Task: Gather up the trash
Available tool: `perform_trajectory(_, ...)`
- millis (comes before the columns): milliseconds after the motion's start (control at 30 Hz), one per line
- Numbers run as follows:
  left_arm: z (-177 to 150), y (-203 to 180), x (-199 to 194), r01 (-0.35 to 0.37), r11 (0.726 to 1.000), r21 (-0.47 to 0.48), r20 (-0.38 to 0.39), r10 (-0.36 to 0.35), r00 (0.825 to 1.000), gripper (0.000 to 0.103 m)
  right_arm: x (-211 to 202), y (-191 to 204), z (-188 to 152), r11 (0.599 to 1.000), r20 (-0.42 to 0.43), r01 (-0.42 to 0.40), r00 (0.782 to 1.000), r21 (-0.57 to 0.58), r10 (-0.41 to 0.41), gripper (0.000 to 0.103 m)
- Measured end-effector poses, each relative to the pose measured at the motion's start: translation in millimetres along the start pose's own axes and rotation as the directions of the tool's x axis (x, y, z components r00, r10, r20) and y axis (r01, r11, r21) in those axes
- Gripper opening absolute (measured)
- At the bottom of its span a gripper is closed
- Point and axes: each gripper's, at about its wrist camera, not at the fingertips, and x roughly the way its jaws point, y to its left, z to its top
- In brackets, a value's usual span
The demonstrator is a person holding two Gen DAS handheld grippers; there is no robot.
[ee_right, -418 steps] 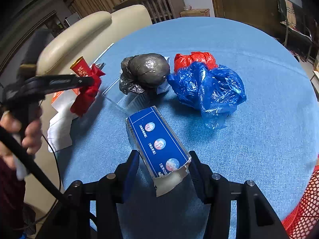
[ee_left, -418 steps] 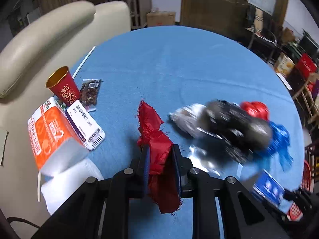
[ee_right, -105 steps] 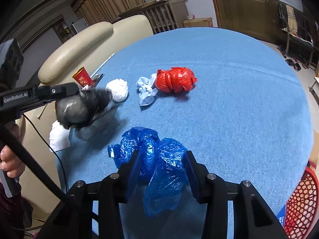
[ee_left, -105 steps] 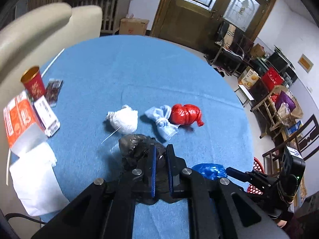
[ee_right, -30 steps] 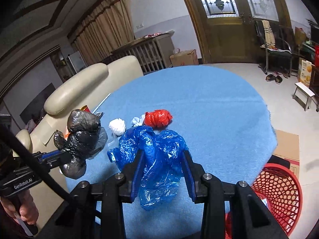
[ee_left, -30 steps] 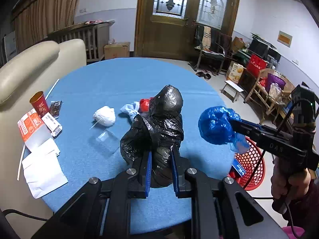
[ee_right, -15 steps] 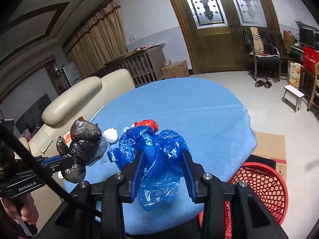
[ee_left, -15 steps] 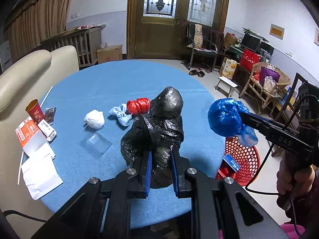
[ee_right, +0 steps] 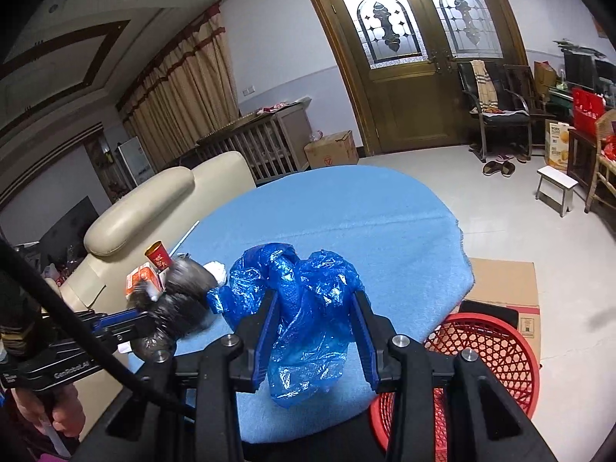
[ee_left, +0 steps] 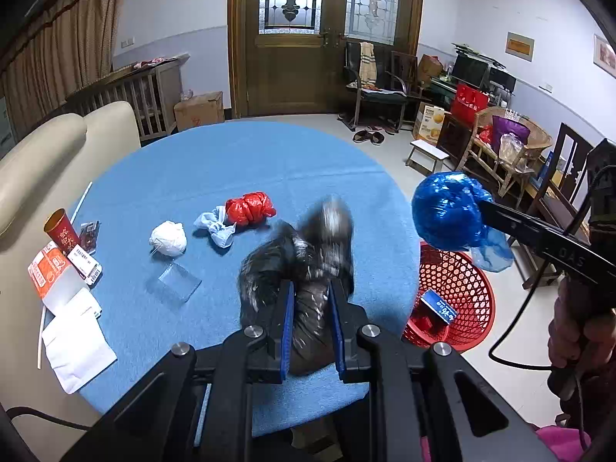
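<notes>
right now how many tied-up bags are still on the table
3: a white bag, a pale blue bag and a red bag, in a row mid-table. Others may hide behind the held black bag.

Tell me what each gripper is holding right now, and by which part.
The left gripper is shut on the black bag, pinching its lower end. The right gripper is shut on the blue bag, clamping the crumpled middle.

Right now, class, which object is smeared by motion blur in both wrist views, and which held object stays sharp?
Left wrist view: the black bag in the left hand-held gripper is smeared. Right wrist view: it is blurred too, while the blue bag in the right hand-held gripper is crisp.
</notes>
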Motion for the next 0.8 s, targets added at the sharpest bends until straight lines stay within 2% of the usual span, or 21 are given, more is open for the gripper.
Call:
perform_trajectory(400, 1.2, -8.2, 6.7, 0.013, 1.000, 0.009, -0.002, -0.013, 1.000, 0.018, -30.7, -21.7, -6.2, 0.999, 0.008, 0.025, 1.000, 0.032, -0.025, 0.041)
perform_trajectory(600, -9.3, 27.9, 29.0, -0.028, 0.996, -0.080, -0.054, 0.024, 0.998, 0.018, -25.0, -31.0, -11.7, 0.998, -0.012, 0.036, 0.999, 0.057, -0.035, 0.041)
perform_trajectory(800, -23.6, 47.0, 34.1, -0.048, 0.993, -0.109, -0.089, 0.038, 0.995, 0.018, -19.9, -33.3, -15.3, 0.997, -0.030, 0.038, 0.999, 0.066, -0.036, 0.041)
